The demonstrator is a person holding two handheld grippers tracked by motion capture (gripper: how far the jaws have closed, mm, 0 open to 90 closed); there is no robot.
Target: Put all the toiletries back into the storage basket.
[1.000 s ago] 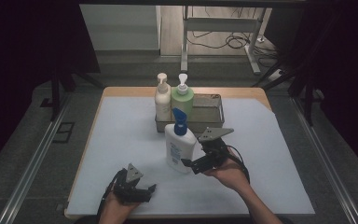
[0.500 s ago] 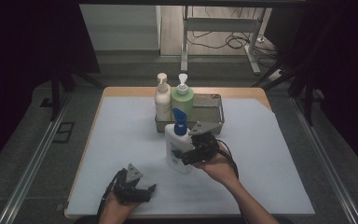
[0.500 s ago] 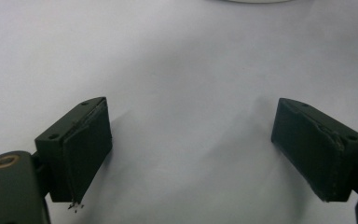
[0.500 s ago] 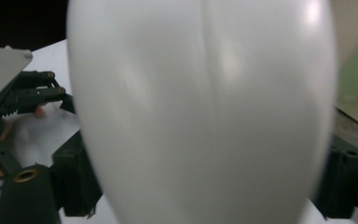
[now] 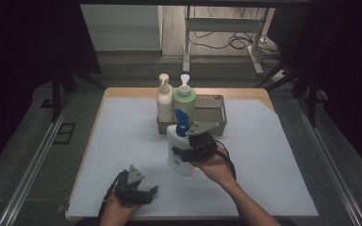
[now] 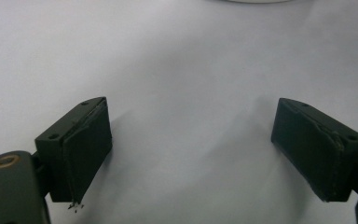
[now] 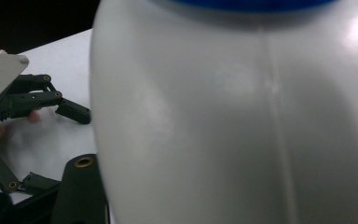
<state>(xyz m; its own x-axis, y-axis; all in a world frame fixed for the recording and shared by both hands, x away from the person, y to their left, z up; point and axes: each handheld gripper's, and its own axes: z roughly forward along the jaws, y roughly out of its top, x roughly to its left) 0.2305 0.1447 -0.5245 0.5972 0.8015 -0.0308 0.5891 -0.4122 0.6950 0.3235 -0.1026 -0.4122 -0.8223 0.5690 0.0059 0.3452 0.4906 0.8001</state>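
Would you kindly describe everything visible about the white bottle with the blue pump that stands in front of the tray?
The white bottle looks like smooth, glossy plastic, with a rounded body, a faint vertical seam and a blue pump head. It stands upright on the white table cover, just in front of the metal tray. The right gripper sits against its side, jaws having just been closing around it; whether the pads press yet cannot be told.

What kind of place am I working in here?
Probably a lab or recording workspace, not a home: a white-topped table between metal rails, dark screens on both sides, and loose cables on the floor behind.
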